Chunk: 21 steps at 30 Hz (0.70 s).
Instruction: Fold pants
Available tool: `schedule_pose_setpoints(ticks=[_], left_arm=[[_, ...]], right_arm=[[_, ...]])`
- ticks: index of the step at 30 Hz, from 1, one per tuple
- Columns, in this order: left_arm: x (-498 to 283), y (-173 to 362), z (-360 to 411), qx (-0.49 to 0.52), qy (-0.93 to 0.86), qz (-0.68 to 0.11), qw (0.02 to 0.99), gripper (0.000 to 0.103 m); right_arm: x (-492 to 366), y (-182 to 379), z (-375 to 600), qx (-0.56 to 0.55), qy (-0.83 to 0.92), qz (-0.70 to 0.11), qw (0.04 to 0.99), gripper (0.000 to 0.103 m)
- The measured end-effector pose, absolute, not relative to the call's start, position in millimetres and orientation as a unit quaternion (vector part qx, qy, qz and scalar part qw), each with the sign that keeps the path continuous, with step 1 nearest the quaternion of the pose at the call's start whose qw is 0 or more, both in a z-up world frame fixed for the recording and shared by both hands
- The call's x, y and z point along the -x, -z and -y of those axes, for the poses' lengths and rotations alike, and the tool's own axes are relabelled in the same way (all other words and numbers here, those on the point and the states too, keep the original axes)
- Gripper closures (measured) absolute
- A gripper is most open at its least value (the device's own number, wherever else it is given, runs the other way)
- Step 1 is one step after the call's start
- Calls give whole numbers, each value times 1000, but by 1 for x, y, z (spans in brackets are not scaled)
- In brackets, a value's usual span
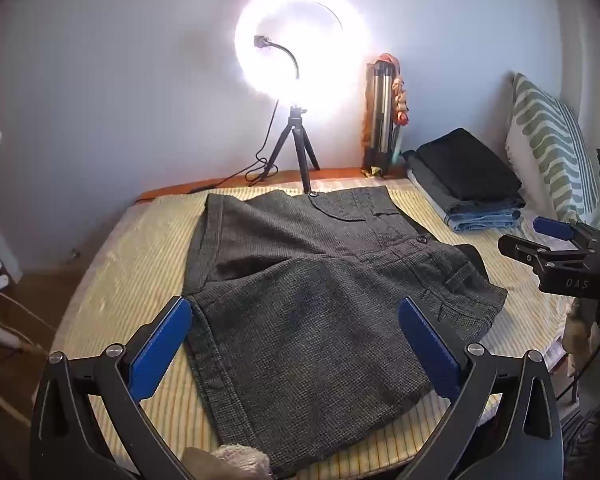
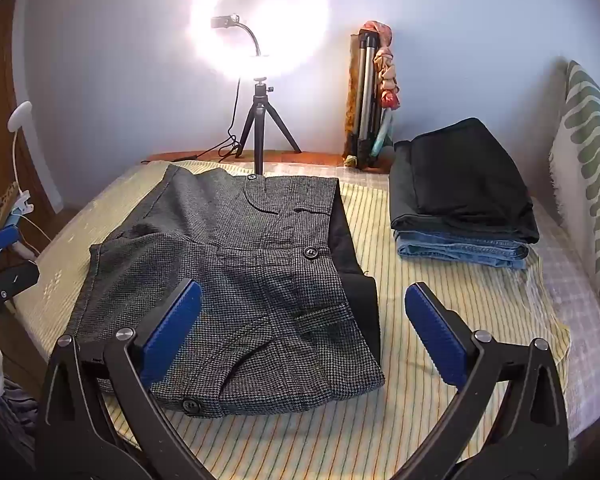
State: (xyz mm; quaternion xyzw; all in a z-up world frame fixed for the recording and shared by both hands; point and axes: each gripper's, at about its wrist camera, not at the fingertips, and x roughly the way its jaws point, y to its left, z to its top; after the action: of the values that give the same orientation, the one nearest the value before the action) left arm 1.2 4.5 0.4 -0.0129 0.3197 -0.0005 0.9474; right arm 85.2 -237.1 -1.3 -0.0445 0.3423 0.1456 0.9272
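Grey houndstooth pants (image 1: 308,292) lie folded in layers on the striped yellow cloth (image 1: 140,256); they also show in the right wrist view (image 2: 244,292), with black lining (image 2: 356,264) showing along their right edge. My left gripper (image 1: 296,344) is open above the pants' near edge, holding nothing. My right gripper (image 2: 304,332) is open above the pants' near right corner, empty. The right gripper also shows at the right edge of the left wrist view (image 1: 556,248).
A stack of folded black and blue-jean garments (image 2: 460,208) sits at the right. A lit ring light on a small tripod (image 2: 260,128) stands at the back edge. A folded tripod (image 2: 370,100) leans on the wall. A green-striped pillow (image 2: 592,168) stands far right.
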Motion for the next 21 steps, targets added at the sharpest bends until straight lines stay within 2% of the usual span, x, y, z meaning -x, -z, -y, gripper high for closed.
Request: schedule_pose_setpoints(ticks=[10,21], left_arm=[[-3,-17,-12,-16,-22,-277,960,0],[-1,-25,-10,-16,-32,-263,964,0]], right_arm=[[-83,-1,232,42,-146,-334,930,0],[-84,-8,239,28,-149,-332,931,0]])
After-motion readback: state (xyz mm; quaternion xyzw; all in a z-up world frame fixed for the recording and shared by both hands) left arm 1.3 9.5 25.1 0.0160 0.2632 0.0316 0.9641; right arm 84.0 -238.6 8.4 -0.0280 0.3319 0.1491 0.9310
